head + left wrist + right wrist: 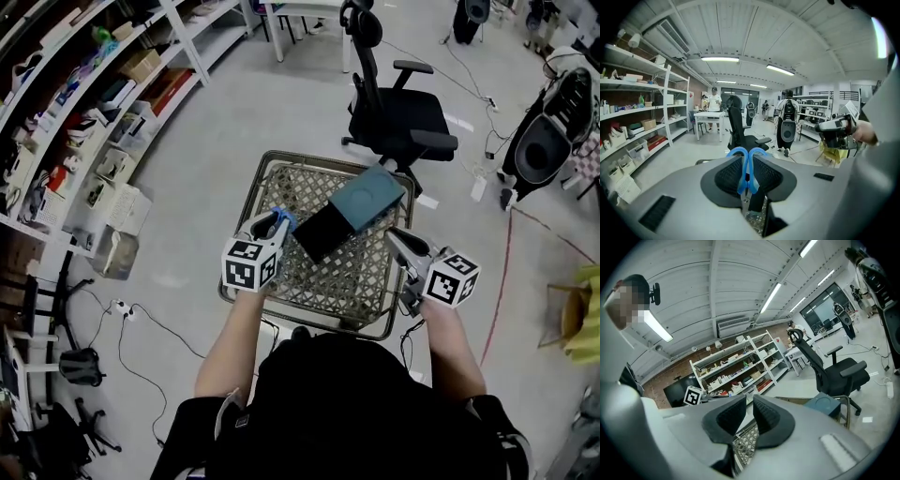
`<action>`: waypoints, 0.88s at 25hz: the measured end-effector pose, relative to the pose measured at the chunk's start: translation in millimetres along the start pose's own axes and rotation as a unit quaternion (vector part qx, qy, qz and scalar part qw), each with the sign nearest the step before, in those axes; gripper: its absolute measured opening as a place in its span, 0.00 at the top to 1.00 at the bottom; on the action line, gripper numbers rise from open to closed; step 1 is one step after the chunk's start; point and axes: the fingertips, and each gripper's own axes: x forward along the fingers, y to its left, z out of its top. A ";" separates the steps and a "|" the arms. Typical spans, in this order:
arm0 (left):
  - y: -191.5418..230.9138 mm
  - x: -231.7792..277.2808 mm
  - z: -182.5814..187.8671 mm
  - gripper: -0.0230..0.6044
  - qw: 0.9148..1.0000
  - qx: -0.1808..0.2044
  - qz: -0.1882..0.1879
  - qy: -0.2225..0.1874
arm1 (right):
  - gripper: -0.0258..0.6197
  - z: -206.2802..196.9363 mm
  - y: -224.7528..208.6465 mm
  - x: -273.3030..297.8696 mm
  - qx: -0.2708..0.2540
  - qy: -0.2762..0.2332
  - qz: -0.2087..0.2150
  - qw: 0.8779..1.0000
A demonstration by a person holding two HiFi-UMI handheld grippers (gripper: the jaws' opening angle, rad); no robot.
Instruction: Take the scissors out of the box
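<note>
My left gripper (277,227) is shut on a pair of blue-handled scissors (284,218), held above the left side of the wicker table (309,317). In the left gripper view the blue handle loops (747,159) stick up from between the black pads (726,176). The box lies tilted on the table: a teal lid part (370,199) and a dark part (323,234). My right gripper (396,236) hovers at the table's right side, its jaws a narrow gap apart and empty (750,411). The teal box (826,404) shows beyond it.
A black office chair (398,117) stands just behind the table. White shelving (84,103) full of goods runs along the left. Cables (141,323) and a power strip lie on the floor at left. Dark equipment (548,131) stands at the right, and a person (713,99) by a far white table.
</note>
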 end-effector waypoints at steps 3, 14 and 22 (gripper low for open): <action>11.2 -19.6 2.5 0.84 1.000 -0.003 -0.008 -0.015 | 0.87 0.6 15.1 9.1 -0.003 -0.007 -0.011 1.000; 56.7 -92.2 15.9 0.84 0.997 -0.010 -0.025 -0.078 | 0.87 3.0 93.7 42.8 -0.047 -0.026 -0.023 0.998; 69.3 -117.9 13.2 0.84 0.993 -0.023 -0.033 -0.107 | 0.87 0.9 126.9 30.9 -0.056 -0.039 -0.049 0.996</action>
